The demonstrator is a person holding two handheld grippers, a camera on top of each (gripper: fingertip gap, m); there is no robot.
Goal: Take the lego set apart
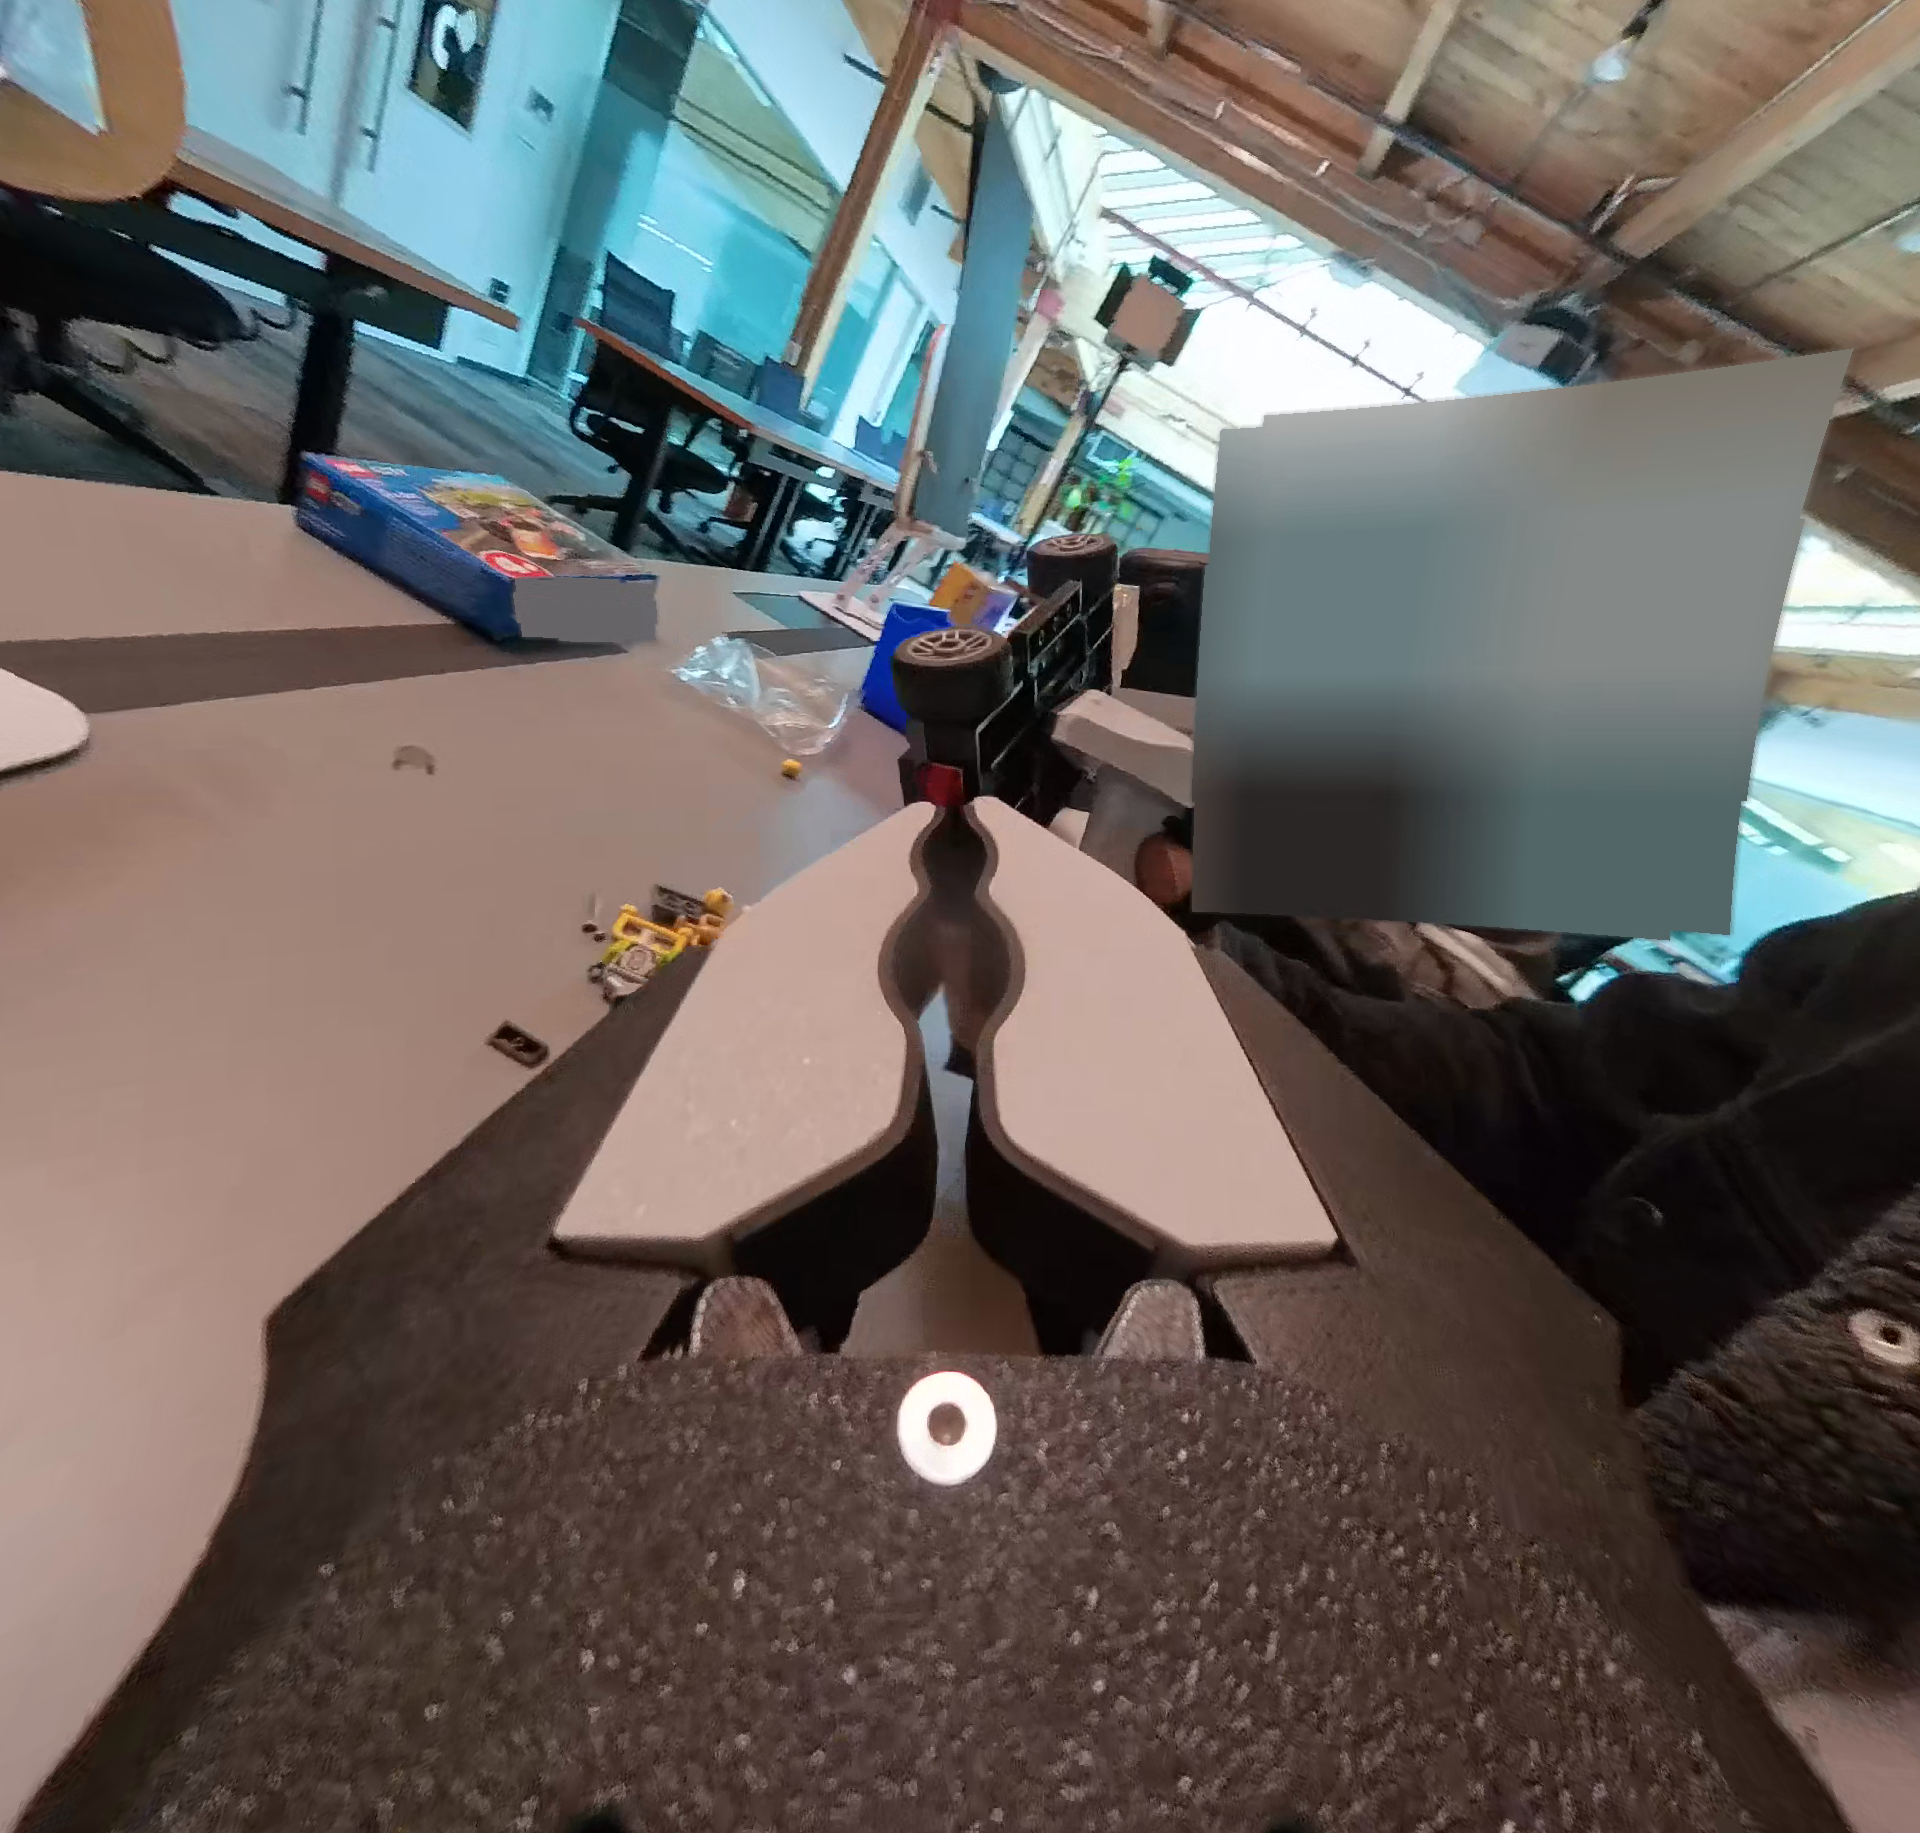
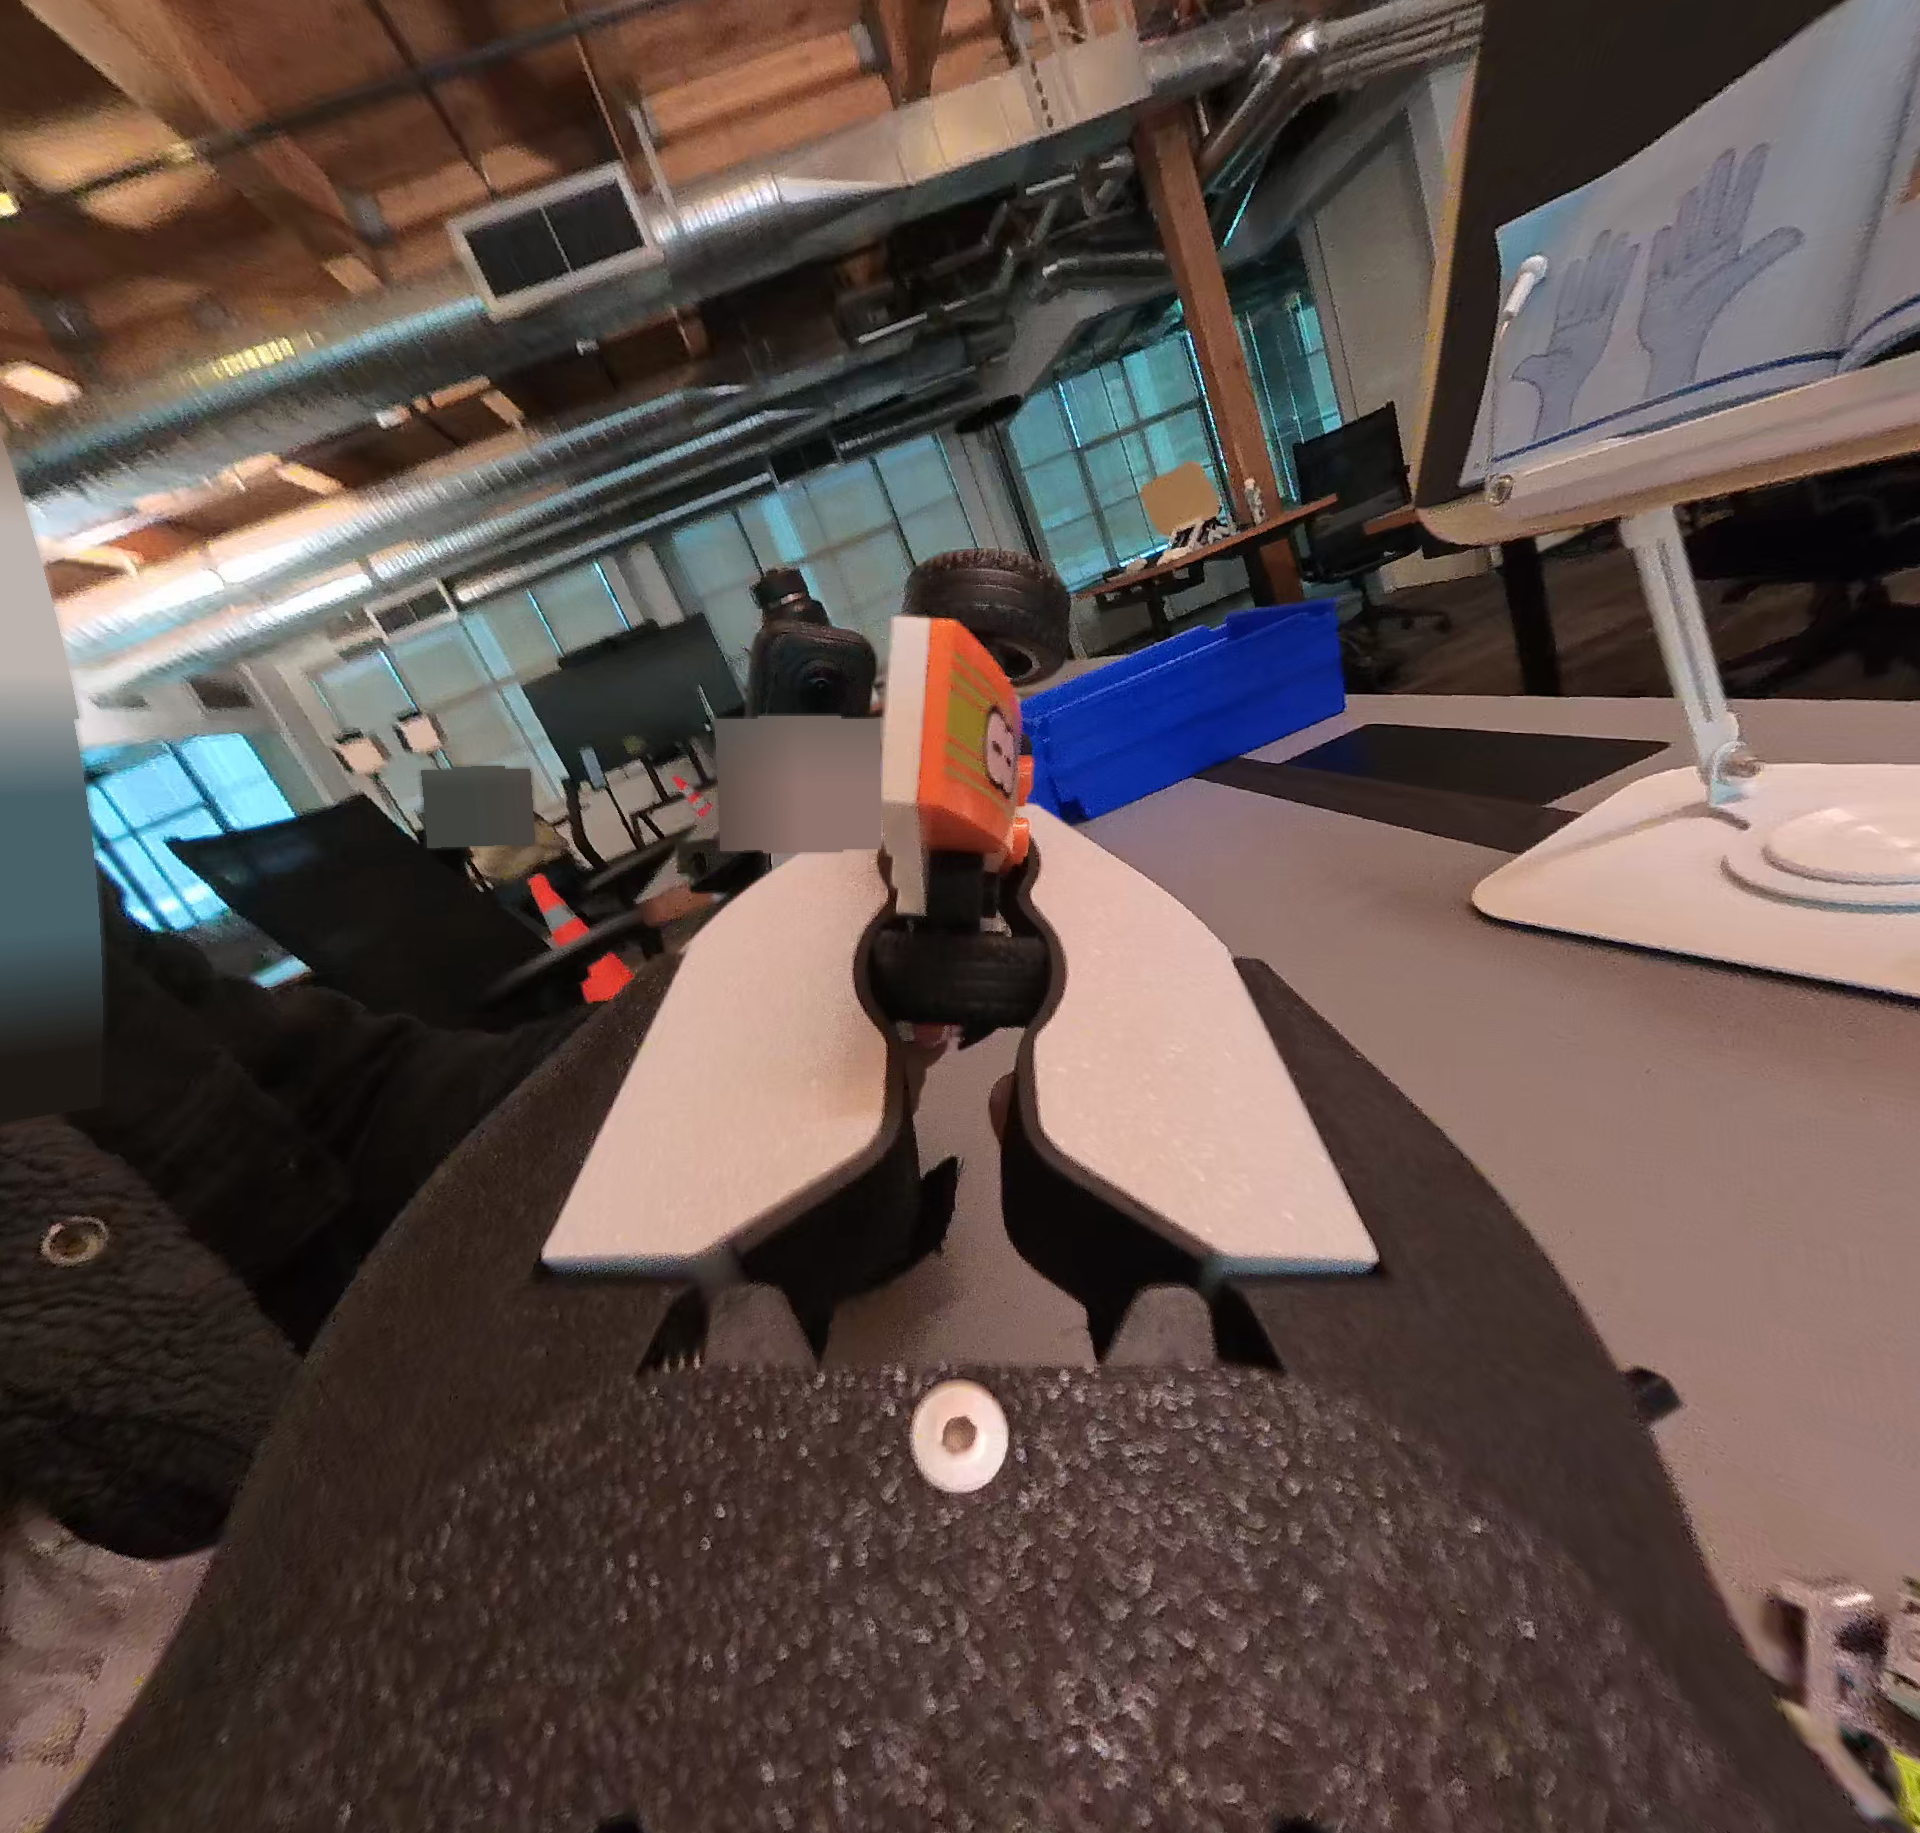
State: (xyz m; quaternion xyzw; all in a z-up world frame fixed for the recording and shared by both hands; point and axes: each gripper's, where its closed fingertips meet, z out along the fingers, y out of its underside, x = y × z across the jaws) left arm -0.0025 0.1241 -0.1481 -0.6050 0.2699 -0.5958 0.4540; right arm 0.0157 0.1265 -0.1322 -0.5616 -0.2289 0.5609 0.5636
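Note:
In the right wrist view my right gripper (image 2: 961, 853) is shut on the lego car (image 2: 951, 744), which has an orange and white body. One black tyre (image 2: 956, 983) sits clamped in the round hollow between the fingers. A second tyre (image 2: 987, 609) sticks up behind. In the left wrist view the car (image 1: 997, 671) shows from below, with its black chassis and wheels held up in the air. My left gripper (image 1: 945, 812) is shut, its tips meeting right under a small red piece (image 1: 940, 784) on the car's end. I cannot tell whether the tips pinch it.
On the grey table (image 1: 312, 900) lie a blue lego box (image 1: 468, 547), a clear plastic bag (image 1: 769, 692) and loose yellow and black pieces (image 1: 655, 931). A blue bin (image 2: 1184, 713) and a white stand base (image 2: 1714, 879) are to the right. A person's dark sleeve (image 1: 1558, 1108) is close by. The tips of both grippers are at nearly the same place.

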